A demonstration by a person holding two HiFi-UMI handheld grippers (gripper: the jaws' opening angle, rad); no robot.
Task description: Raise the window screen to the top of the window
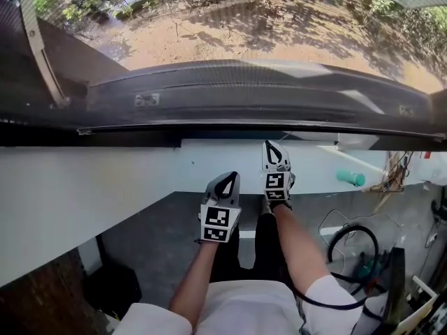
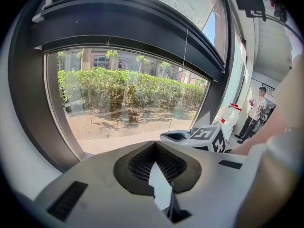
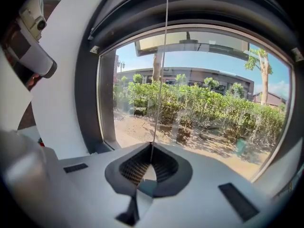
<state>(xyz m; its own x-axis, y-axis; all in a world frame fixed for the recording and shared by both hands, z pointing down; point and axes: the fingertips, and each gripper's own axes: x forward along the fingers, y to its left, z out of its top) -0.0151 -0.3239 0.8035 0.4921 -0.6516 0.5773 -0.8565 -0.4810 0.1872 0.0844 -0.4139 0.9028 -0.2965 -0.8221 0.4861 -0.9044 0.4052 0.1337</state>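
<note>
Window: I am looking out through its glass at shrubs.
Window screen: sitting as a pale band high in the opening.
Right gripper: fingers pinching a thin cord.
Left gripper: fingers resting together, holding nothing.

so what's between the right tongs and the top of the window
Only a thin cord, running taut from the closed right tongs straight up to the top frame; behind it is just window glass. The right gripper view shows it.
</note>
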